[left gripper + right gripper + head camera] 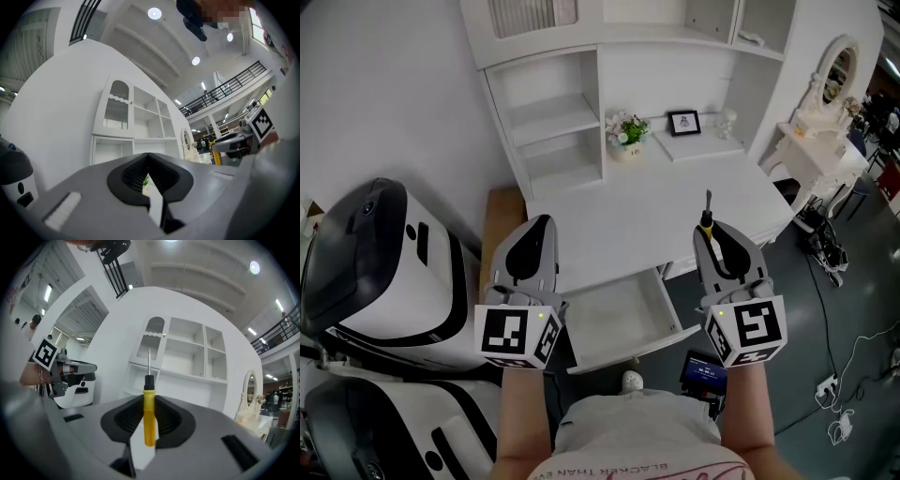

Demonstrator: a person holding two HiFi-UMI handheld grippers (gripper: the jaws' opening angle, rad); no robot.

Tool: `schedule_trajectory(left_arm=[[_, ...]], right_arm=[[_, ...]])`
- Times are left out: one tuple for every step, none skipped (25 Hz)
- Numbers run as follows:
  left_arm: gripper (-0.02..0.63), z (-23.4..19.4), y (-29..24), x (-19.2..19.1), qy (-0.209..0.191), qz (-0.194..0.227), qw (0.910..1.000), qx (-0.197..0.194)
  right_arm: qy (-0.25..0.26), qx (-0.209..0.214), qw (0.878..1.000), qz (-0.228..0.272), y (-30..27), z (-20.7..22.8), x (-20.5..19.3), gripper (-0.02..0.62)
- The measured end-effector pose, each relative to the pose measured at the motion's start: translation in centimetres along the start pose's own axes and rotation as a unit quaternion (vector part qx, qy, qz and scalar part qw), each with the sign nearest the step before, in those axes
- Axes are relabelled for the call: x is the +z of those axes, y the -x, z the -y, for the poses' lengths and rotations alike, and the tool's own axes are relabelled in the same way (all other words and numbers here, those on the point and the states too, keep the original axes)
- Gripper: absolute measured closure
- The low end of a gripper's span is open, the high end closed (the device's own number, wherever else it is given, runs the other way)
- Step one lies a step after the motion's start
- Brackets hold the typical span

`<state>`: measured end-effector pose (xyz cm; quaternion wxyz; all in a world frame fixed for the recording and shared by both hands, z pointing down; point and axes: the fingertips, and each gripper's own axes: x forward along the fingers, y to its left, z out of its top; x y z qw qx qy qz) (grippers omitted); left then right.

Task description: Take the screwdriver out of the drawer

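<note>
**Yellow-handled screwdriver looks clear of the drawer**

Yellow handle is clamped between the fingers [169, 419] of the right gripper [713, 236]. They're partly closed, squeezing the screwdriver [708, 220] around its middle. The metal shaft pokes out past the tips and points away from the person, which I'd guess is why it's gripped by the handle. It sits in the air over the front edge of the worktop [637, 220], toward the right corner, not resting on anything.

The drawer [652, 286] hangs open under that front edge, and from the head view it looks empty. So I'd say the job is basically done.

The left gripper [532, 246] hovers near the front left corner, fingers closed with nothing between them. It's probably just parked there to keep out of the way.
</note>
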<state>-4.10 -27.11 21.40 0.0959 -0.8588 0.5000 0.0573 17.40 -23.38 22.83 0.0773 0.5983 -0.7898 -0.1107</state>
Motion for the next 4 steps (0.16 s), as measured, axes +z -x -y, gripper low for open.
schedule_trajectory(left_arm=[[0.601, -0.02, 0.01, 0.03, 0.000, 0.000, 1.0000, 0.001], [0.601, -0.03, 0.02, 0.06, 0.001, 0.001, 1.0000, 0.001], [0.601, -0.01, 0.01, 0.08, 0.000, 0.001, 1.0000, 0.001], [0.601, 0.01, -0.01, 0.11, 0.000, 0.001, 1.0000, 0.000]], right_arm=[[0.000, 0.000, 1.000, 0.000, 0.02, 0.00, 0.01, 0.517], [0.001, 0.000, 1.000, -0.001, 0.04, 0.00, 0.02, 0.517], [0.001, 0.001, 1.000, -0.001, 0.06, 0.01, 0.02, 0.517], [0.002, 0.001, 1.000, -0.002, 0.08, 0.03, 0.03, 0.517]])
